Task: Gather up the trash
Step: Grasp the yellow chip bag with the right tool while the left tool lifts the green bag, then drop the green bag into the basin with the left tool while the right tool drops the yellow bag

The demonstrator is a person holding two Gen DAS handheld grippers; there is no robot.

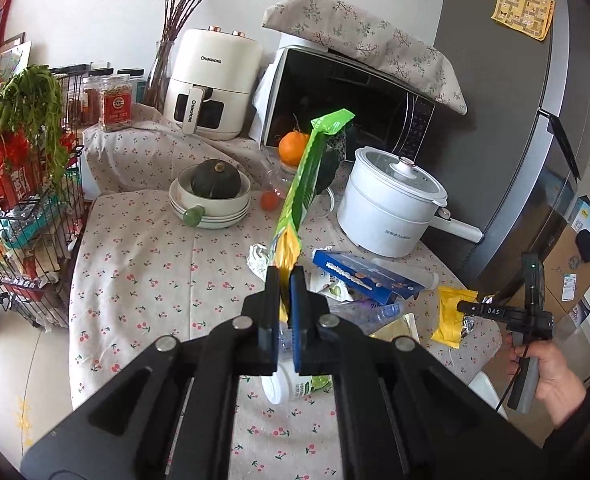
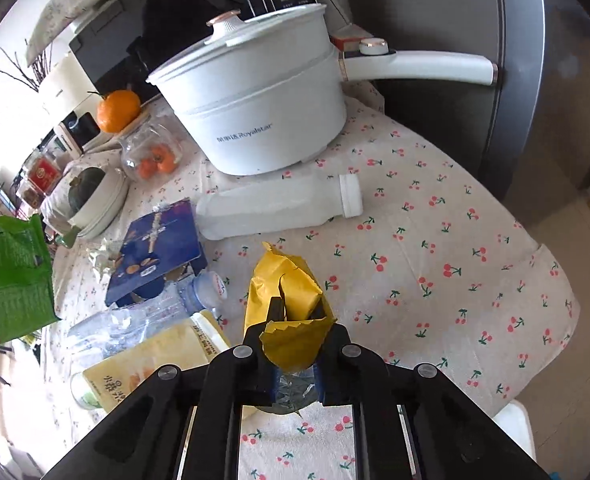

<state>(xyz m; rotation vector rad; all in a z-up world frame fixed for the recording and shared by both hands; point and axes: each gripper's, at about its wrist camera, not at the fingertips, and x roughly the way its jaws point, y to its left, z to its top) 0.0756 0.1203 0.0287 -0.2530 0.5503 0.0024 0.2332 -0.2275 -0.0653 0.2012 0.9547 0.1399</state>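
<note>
- My left gripper (image 1: 283, 280) is clamped on the yellow end of a green bag (image 1: 307, 176), which stands up above the table (image 1: 135, 248).
- My right gripper (image 2: 295, 312) is closed on a yellow wrapper (image 2: 285, 288) at the table's near edge; the foil crumples between the fingers.
- Both look light, soft and slick; I judge a pinch across a folded edge holds best, since flat film could slide out.
- Left on the cloth: a white bottle (image 2: 279, 208), a blue box (image 2: 159, 244), a clear bottle (image 2: 143, 320).
- The bottles look rigid but prone to roll; I would grip them across the body.
</note>
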